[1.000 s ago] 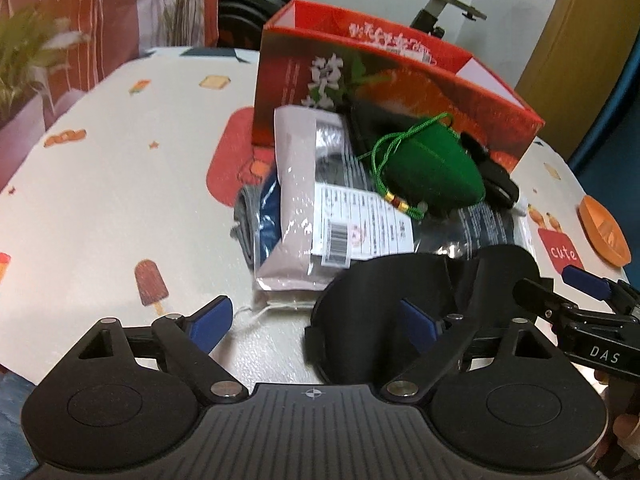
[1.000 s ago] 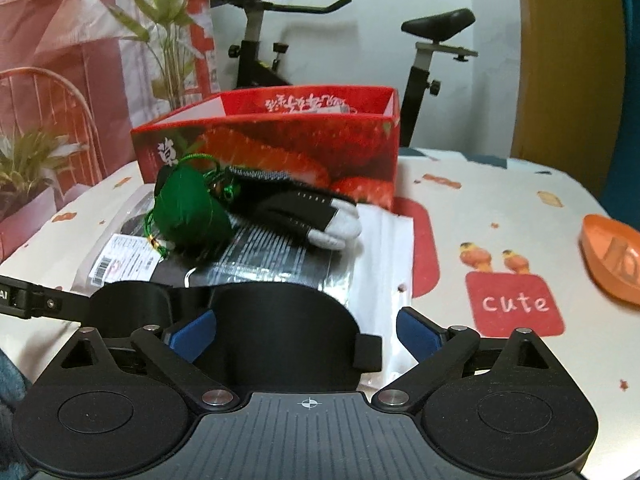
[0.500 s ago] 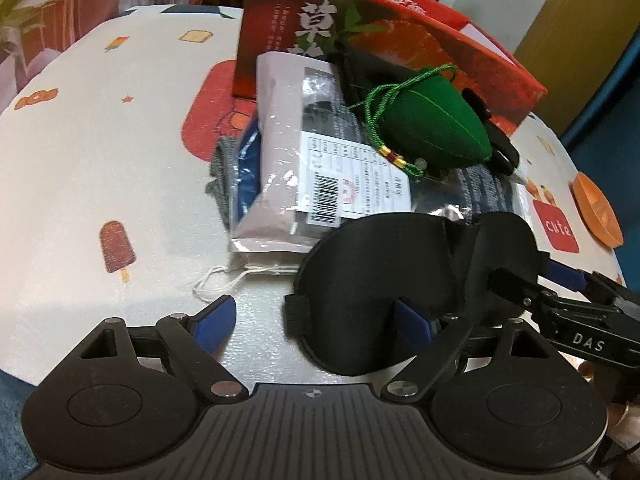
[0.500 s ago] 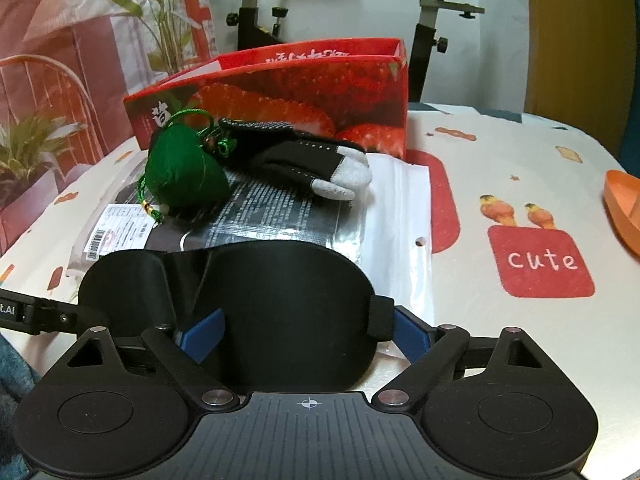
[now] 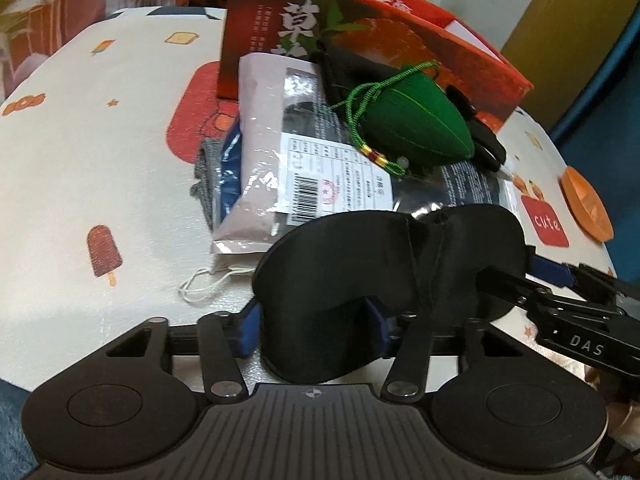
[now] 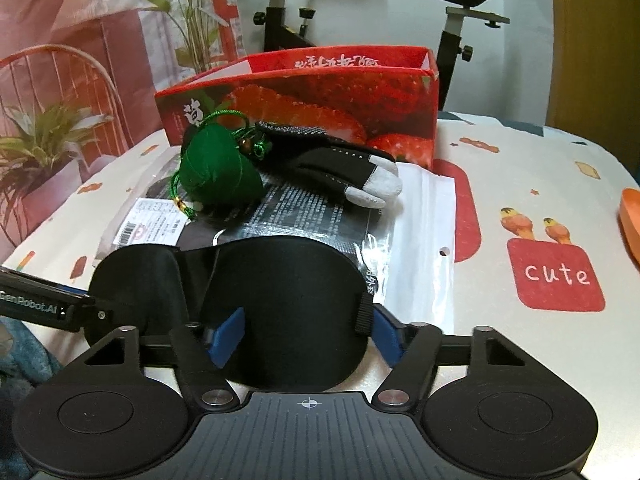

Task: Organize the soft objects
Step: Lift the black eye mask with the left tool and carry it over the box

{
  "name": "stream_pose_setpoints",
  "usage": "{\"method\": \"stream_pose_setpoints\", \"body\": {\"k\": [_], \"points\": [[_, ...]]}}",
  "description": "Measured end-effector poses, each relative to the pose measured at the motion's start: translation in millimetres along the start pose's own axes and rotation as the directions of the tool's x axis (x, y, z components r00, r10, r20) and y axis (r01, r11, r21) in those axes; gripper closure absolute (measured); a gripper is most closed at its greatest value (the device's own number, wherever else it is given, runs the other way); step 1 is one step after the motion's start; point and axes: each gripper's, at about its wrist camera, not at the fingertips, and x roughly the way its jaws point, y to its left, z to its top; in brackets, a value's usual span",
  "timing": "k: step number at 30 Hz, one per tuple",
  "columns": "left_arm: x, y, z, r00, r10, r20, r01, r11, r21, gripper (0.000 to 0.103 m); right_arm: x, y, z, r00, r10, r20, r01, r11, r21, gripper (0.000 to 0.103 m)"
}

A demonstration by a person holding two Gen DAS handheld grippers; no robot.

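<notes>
both hand-held grippers closing on eye mask (image 5: 360, 264)

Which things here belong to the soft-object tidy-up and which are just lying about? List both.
Job:
black eye mask, a cup between each gripper's closing jaws
green pouch
black glove
plastic-wrapped packet
red strawberry box, probably the container

Lying about:
orange dish
exercise bike
potted plants

Both wrist views close, angled down; share eye mask (image 5: 384, 264), red box (image 6: 320, 96).
</notes>
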Motion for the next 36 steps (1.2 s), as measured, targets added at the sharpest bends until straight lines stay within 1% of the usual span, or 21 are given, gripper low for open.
{"method": "stream_pose_setpoints", "body": {"k": [4, 6, 9, 12, 18, 23, 30, 32, 36], "points": [[-9, 5, 3, 1.000, 0.019, 0.022, -0.019, 1.000, -0.014, 0.061, -7, -3, 2, 1.000, 0.014, 0.006, -0.014, 1.000, 0.019, 0.059], [-19, 7, 5, 0.998, 0.027, 0.051, -0.027, 0.999, -0.018, 0.067, -12, -4, 3, 1.000, 0.021, 0.011, -0.021, 0.999, 0.025, 0.070], [-31, 6, 7, 0.995, 0.029, 0.098, -0.027, 1.000, -0.014, 0.073, -22, -3, 6, 0.999, 0.032, 0.032, -0.032, 0.999, 0.019, 0.081], [-43, 1, 9, 0.990, 0.024, 0.142, -0.026, 1.000, 0.007, 0.078, -36, -1, 10, 0.995, 0.056, 0.077, -0.057, 0.998, 0.010, 0.087], [-67, 0, 9, 0.974, 0.042, 0.222, -0.048, 0.999, 0.021, 0.078, -59, 12, 22, 0.988, 0.089, 0.129, -0.086, 0.996, -0.029, 0.090], [-87, 0, 11, 0.952, 0.043, 0.304, -0.048, 0.999, 0.011, 0.078, -77, 20, 36, 0.977, 0.118, 0.176, -0.114, 0.993, -0.035, 0.090], [-100, -3, 26, 0.928, 0.044, 0.370, -0.058, 0.998, 0.028, 0.078, -88, 28, 57, 0.968, 0.128, 0.215, -0.120, 0.992, -0.048, 0.090], [-106, -5, 35, 0.918, 0.042, 0.394, -0.061, 0.998, 0.034, 0.078, -91, 30, 67, 0.964, 0.126, 0.233, -0.114, 0.991, -0.064, 0.090], [-114, -14, 64, 0.888, 0.047, 0.457, -0.085, 0.994, 0.063, 0.078, -91, 29, 90, 0.952, 0.126, 0.277, -0.104, 0.990, -0.092, 0.090]]}}
